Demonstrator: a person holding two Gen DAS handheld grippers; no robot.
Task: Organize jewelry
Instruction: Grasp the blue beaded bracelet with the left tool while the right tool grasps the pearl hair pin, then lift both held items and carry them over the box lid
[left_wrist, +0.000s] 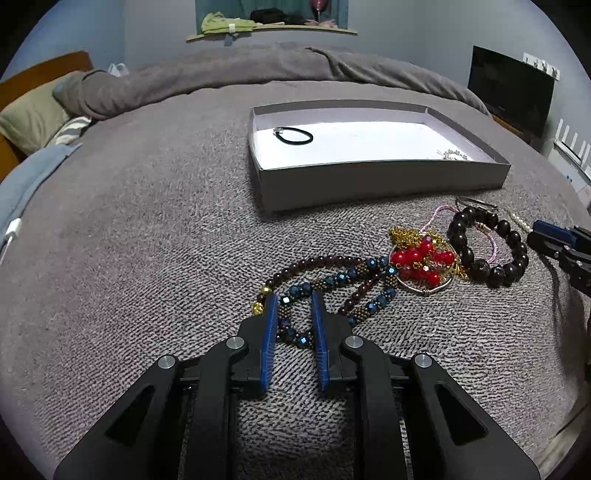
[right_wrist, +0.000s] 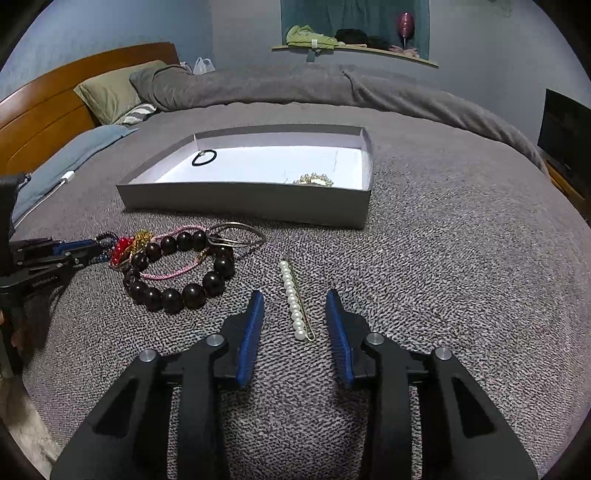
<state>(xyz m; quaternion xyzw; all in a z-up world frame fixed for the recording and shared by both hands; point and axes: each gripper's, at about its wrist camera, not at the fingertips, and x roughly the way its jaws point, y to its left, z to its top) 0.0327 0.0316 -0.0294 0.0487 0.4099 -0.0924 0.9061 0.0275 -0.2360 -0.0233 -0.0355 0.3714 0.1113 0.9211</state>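
Left wrist view: left gripper (left_wrist: 294, 301) jaws narrowly straddle the beaded necklace (left_wrist: 332, 284), right gripper (right_wrist: 295, 299) flanks the pearl clip (right_wrist: 294, 301)

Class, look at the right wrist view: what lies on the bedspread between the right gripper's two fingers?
A pearl hair clip lies lengthwise between the right gripper's fingers, touching neither, on the grey bedspread.

We see a grey blanket (right_wrist: 424, 258) covering the bed, an olive pillow (right_wrist: 110, 92) against the wooden headboard (right_wrist: 44, 110), a dark television (left_wrist: 511, 92), and a cluttered wall shelf (right_wrist: 354, 51).
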